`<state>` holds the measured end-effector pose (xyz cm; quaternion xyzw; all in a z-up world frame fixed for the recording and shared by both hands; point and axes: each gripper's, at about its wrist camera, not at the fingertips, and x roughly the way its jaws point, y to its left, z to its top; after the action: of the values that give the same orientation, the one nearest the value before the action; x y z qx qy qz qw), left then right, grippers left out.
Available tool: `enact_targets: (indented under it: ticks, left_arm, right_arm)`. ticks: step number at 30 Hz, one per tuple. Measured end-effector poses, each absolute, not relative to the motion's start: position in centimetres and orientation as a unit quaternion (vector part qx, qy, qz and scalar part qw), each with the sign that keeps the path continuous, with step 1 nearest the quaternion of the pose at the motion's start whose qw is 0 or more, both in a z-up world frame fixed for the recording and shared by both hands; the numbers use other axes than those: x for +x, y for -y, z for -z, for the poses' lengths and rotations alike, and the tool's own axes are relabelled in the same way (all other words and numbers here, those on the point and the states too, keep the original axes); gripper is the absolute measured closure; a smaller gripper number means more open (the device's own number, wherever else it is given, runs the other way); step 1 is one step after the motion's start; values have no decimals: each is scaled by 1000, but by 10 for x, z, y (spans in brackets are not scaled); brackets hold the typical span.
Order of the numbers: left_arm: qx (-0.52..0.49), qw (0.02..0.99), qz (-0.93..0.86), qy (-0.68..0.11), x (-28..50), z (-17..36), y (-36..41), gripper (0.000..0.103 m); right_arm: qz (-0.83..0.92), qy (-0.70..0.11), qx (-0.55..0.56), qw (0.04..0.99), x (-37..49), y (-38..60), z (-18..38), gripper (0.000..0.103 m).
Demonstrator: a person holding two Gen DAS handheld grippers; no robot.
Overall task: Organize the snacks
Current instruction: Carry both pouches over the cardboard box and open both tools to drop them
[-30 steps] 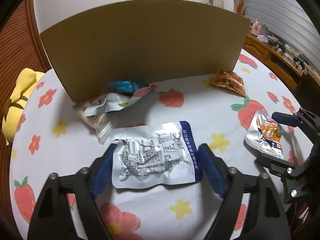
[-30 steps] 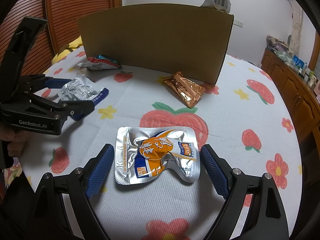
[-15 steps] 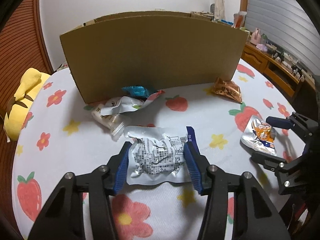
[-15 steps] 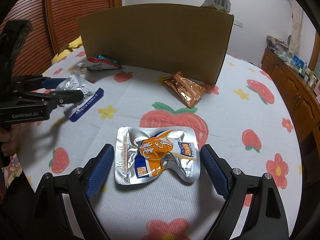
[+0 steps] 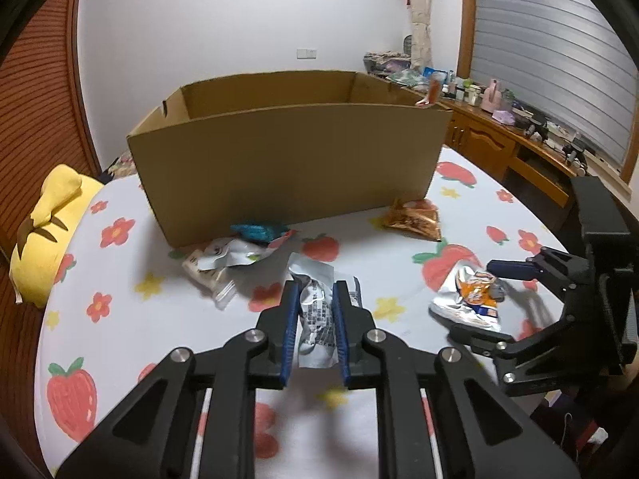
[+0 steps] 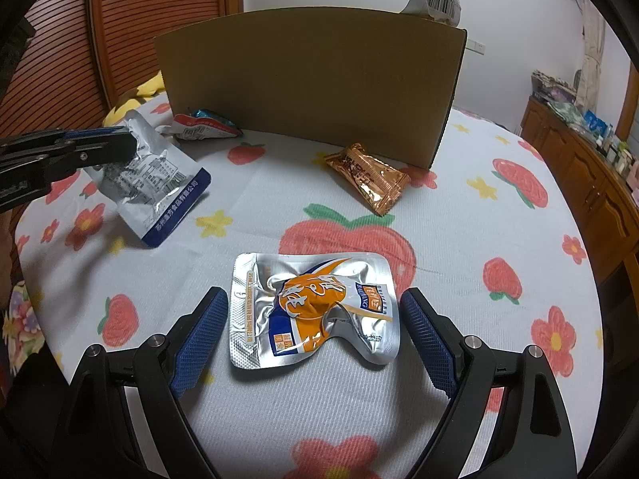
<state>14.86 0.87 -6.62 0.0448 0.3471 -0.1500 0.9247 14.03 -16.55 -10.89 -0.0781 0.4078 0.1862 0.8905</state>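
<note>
My left gripper (image 5: 314,295) is shut on a silver pouch with a blue edge (image 5: 315,319) and holds it above the tablecloth; the pouch also shows in the right wrist view (image 6: 153,177), hanging from the left gripper (image 6: 120,143). My right gripper (image 6: 313,321) is open, its jaws on either side of a silver and orange pouch (image 6: 315,311) lying flat on the cloth. The right gripper (image 5: 491,299) and that pouch (image 5: 469,299) also show in the left wrist view. An open cardboard box (image 5: 287,163) stands at the back.
A copper-brown packet (image 6: 367,175) lies by the box's right corner. A teal packet (image 5: 255,231), a white and red packet (image 5: 235,251) and a clear bag (image 5: 207,279) lie before the box's left part. A yellow plush (image 5: 48,235) sits at the left edge. Wooden cabinets (image 6: 579,167) stand right.
My left gripper closed on the blue-edged silver pouch and lifted it off the cloth, crumpling it between the jaws. The right gripper and its pouch stayed still.
</note>
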Motion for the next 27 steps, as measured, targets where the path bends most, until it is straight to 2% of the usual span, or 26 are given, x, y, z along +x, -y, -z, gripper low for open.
enact_targets:
  ticks: [8,10,16,27]
  left_arm:
    - [49,929,157,-332,141,57,-2,91]
    - [52,929,157,-330,139,56,-1,91]
    - [47,933,157,-321,135,49,-1,91]
    - [39,942,159,-295,134,21,-5,91]
  right_arm:
    - [-186,-412,-80,889,142,165,108,13]
    - [-188,-409,-79,890,140,165,107,19]
    - [-191,-402,-79,892,138,165,104,24]
    - [-202,-381,-75,899,135,162,88,24]
